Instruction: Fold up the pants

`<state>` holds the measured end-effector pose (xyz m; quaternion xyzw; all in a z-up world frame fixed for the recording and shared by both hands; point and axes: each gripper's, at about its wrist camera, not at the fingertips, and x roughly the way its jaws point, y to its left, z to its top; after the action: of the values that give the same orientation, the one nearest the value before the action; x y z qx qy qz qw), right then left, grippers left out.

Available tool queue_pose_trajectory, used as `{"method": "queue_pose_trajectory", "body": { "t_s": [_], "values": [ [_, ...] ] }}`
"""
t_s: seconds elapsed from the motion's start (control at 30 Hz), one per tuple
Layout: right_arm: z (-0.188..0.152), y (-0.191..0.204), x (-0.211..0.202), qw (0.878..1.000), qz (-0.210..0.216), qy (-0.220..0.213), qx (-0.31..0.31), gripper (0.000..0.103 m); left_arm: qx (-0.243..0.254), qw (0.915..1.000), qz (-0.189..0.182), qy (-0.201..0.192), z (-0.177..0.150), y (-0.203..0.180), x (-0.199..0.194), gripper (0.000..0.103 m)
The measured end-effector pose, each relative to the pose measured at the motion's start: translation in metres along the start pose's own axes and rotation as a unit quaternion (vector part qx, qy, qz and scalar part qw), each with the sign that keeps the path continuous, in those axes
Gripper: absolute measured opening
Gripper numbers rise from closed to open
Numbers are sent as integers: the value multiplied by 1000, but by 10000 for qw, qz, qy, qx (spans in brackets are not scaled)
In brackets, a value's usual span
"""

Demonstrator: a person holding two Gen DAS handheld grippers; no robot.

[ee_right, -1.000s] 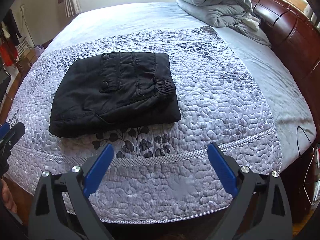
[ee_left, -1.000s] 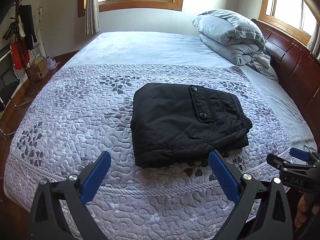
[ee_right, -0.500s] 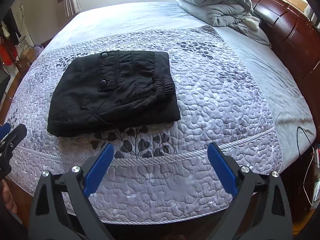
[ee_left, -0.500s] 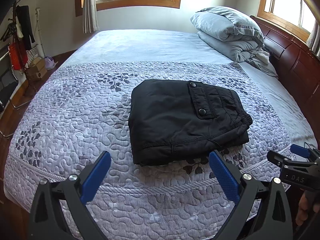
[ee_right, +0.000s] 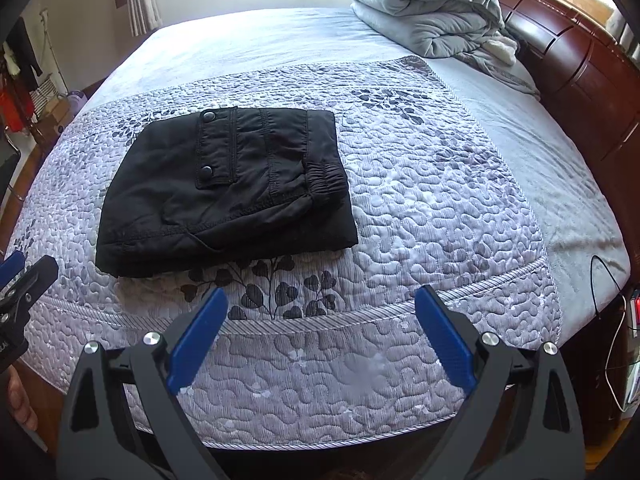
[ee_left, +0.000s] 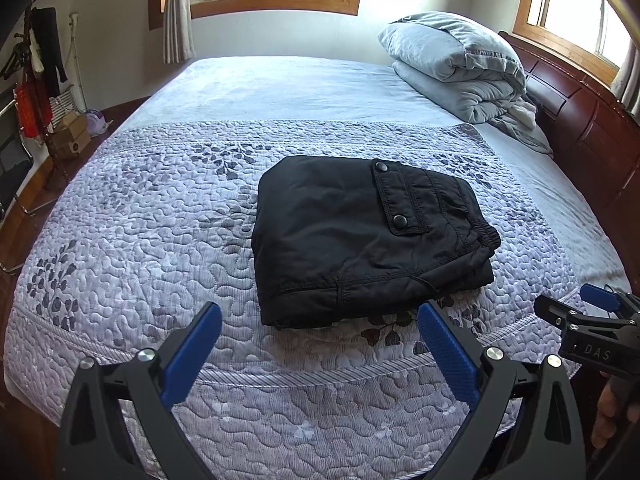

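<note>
Both grippers stand spread and empty above the near edge of the bed: the left gripper [ee_left: 320,332] and the right gripper [ee_right: 322,320] each hold nothing, jaws wide apart. Black cargo pants [ee_left: 368,240] lie folded into a compact stack on the quilted bedspread [ee_left: 152,216], ahead of both grippers and not touching either. From the left gripper the stack sits almost straight ahead, just right of centre; from the right gripper it lies ahead and to the left [ee_right: 228,192], so the left one is judged nearer. Its long axis runs across the view, elastic waistband toward the headboard [ee_right: 592,64] side. Folding appears complete, though hidden layers cannot be checked. A folded grey duvet [ee_left: 452,64] rests well apart at the far right corner; a cable [ee_right: 608,276] hangs off the right side. Nothing stands between grippers and pants.
</note>
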<state>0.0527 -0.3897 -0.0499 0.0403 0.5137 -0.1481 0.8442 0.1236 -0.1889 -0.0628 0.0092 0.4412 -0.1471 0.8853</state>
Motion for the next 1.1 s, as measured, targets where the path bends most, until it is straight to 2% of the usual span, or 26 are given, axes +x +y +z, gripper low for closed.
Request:
{"method": "queue_pose_trajectory", "body": {
  "t_s": [1.1],
  "values": [
    [3, 3, 5, 10000, 37, 59, -70, 95, 28, 10000, -86, -7, 2, 2, 0, 99]
  ]
}}
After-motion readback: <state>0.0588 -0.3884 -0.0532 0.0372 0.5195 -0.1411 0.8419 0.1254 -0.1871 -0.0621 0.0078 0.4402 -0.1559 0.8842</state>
